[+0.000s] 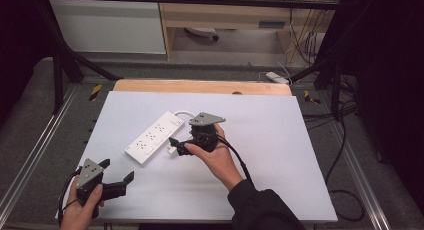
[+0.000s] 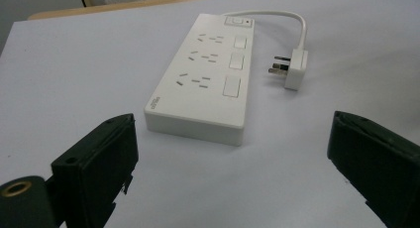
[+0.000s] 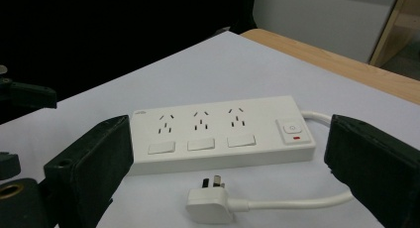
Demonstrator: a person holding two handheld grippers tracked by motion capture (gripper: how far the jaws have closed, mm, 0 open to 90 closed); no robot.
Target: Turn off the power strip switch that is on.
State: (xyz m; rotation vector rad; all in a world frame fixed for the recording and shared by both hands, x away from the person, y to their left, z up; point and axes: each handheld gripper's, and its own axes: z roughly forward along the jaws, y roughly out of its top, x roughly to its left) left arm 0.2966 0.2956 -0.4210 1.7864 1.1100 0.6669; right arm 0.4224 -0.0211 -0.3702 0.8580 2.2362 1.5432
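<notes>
A white power strip (image 1: 152,136) with three sockets and a switch lies flat on the white tabletop (image 1: 280,160), left of centre. Its short cable (image 2: 292,17) loops round to a white plug (image 3: 210,204) lying loose beside it, pins toward the strip. My right gripper (image 1: 177,146) hovers low over the plug, open, with a finger (image 3: 94,163) on either side and nothing between them. My left gripper (image 1: 117,170) is near the front left corner, open and empty, pointed at the strip's near end (image 2: 195,124) from a short distance.
The white top sits on a wooden table (image 1: 200,86) inside a black frame (image 1: 60,55). Cables (image 1: 340,155) hang along the right side and a white adapter (image 1: 277,78) lies on the floor behind. The right half of the top is bare.
</notes>
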